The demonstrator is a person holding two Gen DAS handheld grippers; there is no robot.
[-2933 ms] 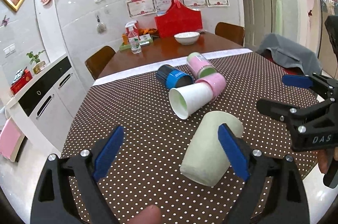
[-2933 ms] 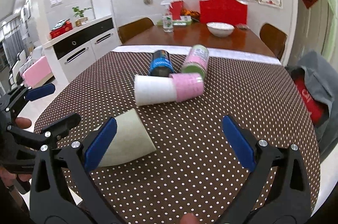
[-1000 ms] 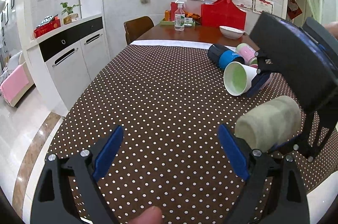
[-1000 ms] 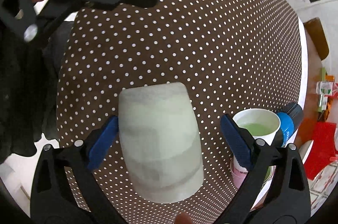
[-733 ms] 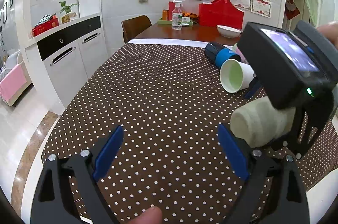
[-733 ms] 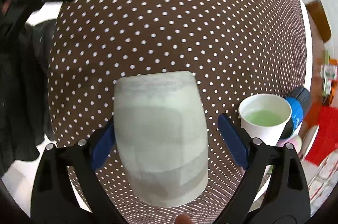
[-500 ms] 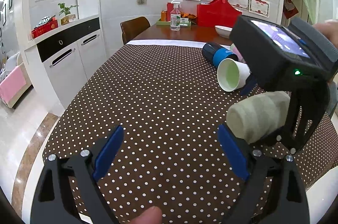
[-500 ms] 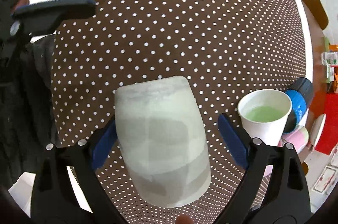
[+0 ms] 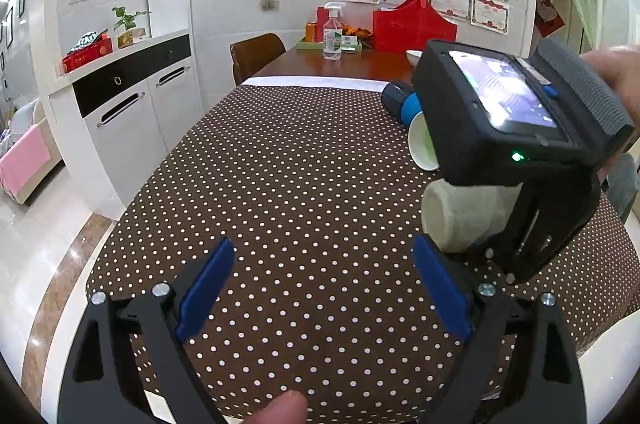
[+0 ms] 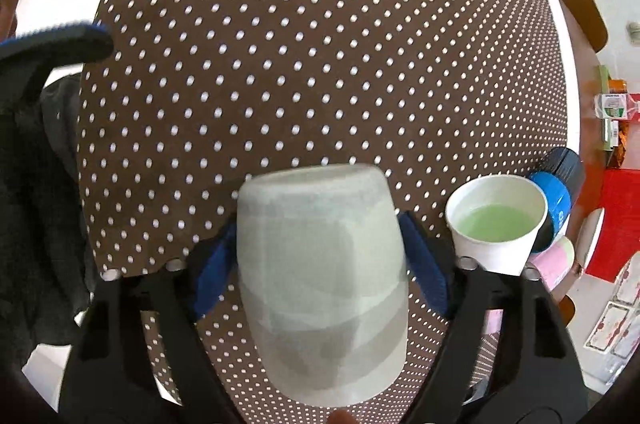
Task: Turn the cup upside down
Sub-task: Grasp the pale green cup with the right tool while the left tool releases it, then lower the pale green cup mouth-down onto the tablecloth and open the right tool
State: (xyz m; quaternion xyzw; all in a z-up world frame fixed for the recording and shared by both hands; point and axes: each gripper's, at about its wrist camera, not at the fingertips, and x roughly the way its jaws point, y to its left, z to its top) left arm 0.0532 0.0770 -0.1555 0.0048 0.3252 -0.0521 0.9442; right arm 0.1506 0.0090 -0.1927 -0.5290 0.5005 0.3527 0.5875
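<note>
Brown polka-dot worktop carries the pale green ceramic cup, now clamped by the newly closed right gripper, ready for turning; left gripper gapes empty.

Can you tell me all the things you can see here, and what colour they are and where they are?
Pale green cup: one, pale grey-green, on its side between the right gripper's pads, above the tablecloth.
White paper cup: one, white with a green inside, lying on its side beside the pale cup.
Blue cup: one, blue and dark, lying behind the white one.
Pink cup: one, pink, lying next to the white one.
Tablecloth: one, brown with white dots, covering the table.
Spray bottle: one, clear with a green label, far end of the table.
Red bag: one, red, by the wall.
Right gripper: black with blue pads, closed on the pale cup.
Left gripper: black with blue pads, open, over the tablecloth.
</note>
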